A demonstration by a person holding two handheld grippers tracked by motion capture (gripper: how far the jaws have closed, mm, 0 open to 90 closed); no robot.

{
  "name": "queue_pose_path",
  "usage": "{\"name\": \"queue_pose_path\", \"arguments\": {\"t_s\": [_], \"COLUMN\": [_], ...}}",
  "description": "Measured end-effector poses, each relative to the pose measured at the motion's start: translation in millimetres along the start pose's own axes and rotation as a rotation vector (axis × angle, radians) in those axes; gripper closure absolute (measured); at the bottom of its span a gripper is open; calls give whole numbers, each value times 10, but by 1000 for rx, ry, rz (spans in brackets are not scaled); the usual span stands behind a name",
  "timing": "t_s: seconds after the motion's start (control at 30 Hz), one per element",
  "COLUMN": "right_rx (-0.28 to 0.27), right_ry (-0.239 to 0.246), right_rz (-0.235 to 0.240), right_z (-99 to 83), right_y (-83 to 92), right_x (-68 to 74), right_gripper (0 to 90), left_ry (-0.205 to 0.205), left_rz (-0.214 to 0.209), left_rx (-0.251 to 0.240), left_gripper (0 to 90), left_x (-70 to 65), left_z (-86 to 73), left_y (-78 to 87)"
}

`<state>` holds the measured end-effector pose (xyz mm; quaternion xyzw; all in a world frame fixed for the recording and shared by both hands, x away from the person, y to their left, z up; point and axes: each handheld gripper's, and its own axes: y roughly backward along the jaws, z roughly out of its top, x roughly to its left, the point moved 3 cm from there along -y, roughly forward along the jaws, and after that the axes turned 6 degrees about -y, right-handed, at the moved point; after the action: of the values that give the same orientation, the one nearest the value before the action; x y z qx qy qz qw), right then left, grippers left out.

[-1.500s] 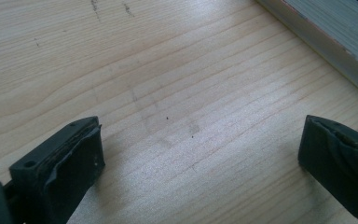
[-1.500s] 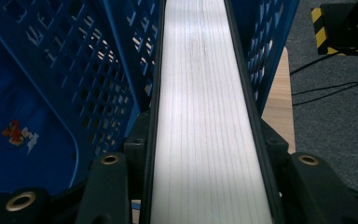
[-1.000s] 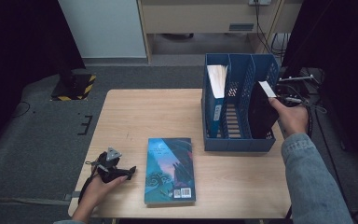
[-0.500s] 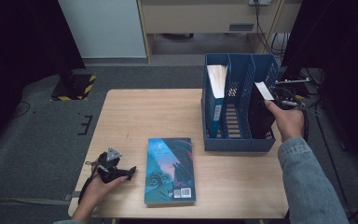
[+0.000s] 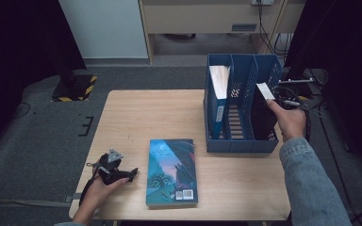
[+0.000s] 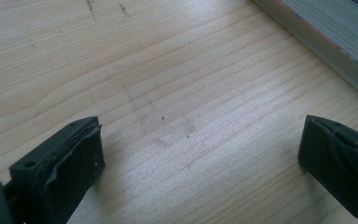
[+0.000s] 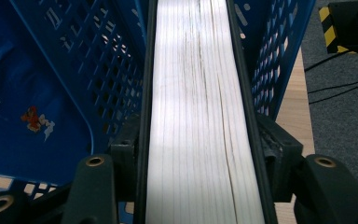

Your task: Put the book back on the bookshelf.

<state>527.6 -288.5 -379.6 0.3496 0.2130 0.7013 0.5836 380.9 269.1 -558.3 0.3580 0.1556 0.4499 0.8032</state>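
Your right gripper (image 7: 198, 158) has barely shifted since a second ago, but its jaws have just been opening, the black book (image 7: 198, 93) between them upright in the blue file rack (image 5: 238, 141), rightmost compartment. Your left gripper (image 6: 200, 154) rests on the table (image 5: 146, 113), jaws wide apart, beside the teal book (image 5: 172, 172).
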Motion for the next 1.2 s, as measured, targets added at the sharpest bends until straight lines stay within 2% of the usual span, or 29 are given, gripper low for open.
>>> {"name": "queue_pose_path", "arguments": {"t_s": [0.23, 0.57, 0.67, 0.83, 1.03, 1.2], "right_rx": [-1, -4, 6, 2, 4, -4], "right_ry": [-25, -18, -25, -18, -5, 3], "right_rz": [16, -2, 14, 12, -11, -50], "right_z": [51, 56, 51, 47, 36, 41], "right_y": [-11, -66, -81, -84, -88, -79], "right_x": [12, 36, 31, 16, 7, 27], "right_gripper": [401, 314, 349, 392, 453, 494], "left_ry": [0, -7, -11, -7, -6, -7], "left_rz": [0, 0, 0, 0, 1, 0], "left_rx": [0, 4, 5, 1, 0, 0], "left_gripper": [0, 0, 0, 0, 0, 0], "left_x": [0, 3, 5, 1, -1, -1], "left_z": [0, -1, 0, 1, 2, 3], "left_y": [0, 3, 2, -1, -2, -2]}}
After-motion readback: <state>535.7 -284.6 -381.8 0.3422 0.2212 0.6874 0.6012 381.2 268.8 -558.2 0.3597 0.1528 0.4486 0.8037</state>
